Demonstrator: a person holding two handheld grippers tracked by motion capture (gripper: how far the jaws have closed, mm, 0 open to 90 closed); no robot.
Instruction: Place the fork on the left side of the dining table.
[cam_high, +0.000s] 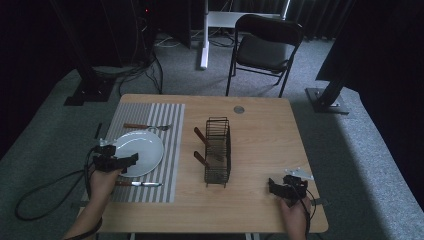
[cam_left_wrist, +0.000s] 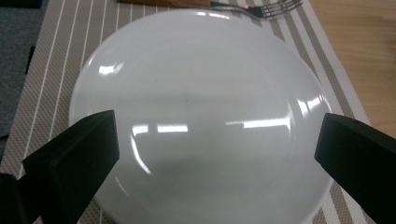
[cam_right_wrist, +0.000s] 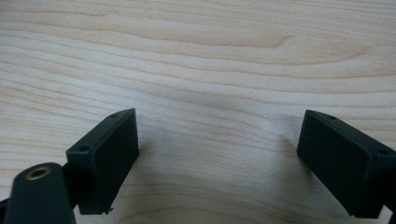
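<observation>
Over white plate (cam_left_wrist: 196, 116), left gripper (cam_left_wrist: 217, 149) hovers w/ fingers (cam_left_wrist: 74, 158) spread.

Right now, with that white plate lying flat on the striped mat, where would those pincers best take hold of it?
Probably at the near rim of the plate, coming in low from the person's side. It lies flat on the placemat, so only the thin raised edge offers purchase. The left gripper, fingers wide apart, hovers there already.

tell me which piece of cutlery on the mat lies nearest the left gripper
The knife, lying along the mat's near edge just by the left gripper. The fork lies on the far side of the plate.
</observation>
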